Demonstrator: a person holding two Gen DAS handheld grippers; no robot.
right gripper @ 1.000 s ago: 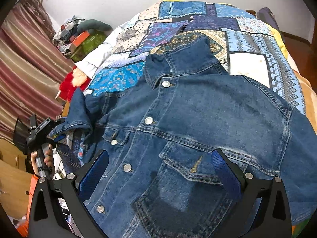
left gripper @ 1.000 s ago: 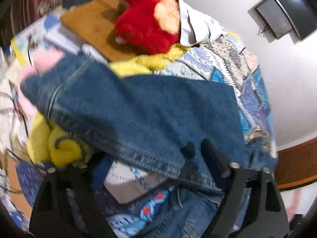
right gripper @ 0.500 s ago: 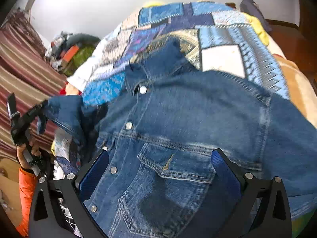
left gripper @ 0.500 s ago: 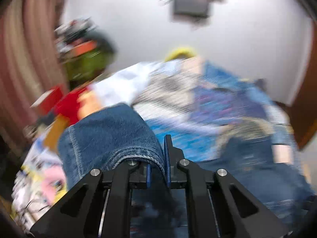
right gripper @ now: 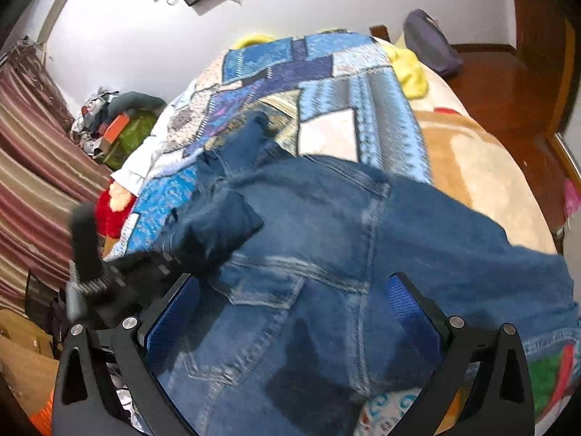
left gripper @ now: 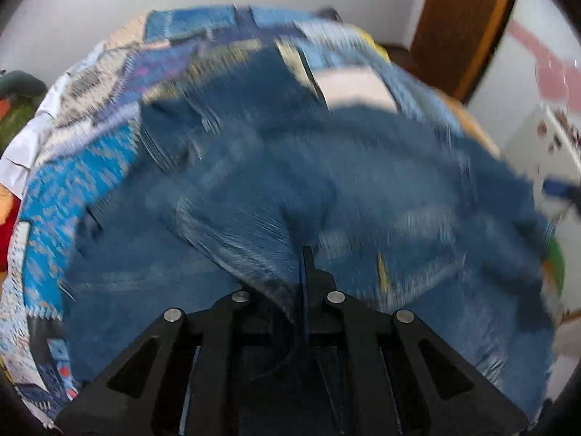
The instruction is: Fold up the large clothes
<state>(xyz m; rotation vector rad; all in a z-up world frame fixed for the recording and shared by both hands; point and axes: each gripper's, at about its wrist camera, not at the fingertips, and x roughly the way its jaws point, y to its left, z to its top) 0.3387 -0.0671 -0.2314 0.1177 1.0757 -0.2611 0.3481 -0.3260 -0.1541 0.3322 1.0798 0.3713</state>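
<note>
A blue denim jacket (right gripper: 326, 239) lies front up on a patchwork bedspread (right gripper: 308, 72). It fills the blurred left wrist view (left gripper: 363, 189) too. My left gripper (left gripper: 303, 265) is shut on the jacket's left sleeve cuff (left gripper: 250, 239) and holds it over the jacket's chest. In the right wrist view that gripper (right gripper: 109, 283) shows at the left, with the sleeve (right gripper: 214, 225) folded in over the jacket front. My right gripper (right gripper: 290, 312) is open and empty, hovering above the jacket's lower front.
A red plush toy (right gripper: 112, 210) and a pile of clutter (right gripper: 120, 123) lie left of the bed by striped curtains (right gripper: 32, 167). A yellow cloth (right gripper: 406, 65) and beige blanket (right gripper: 472, 167) lie at the right. A wooden door (left gripper: 468, 18) stands beyond.
My left gripper closed on the sleeve cuff and swung it from the bed's left side in over the jacket front. My right gripper stayed open above the jacket.
</note>
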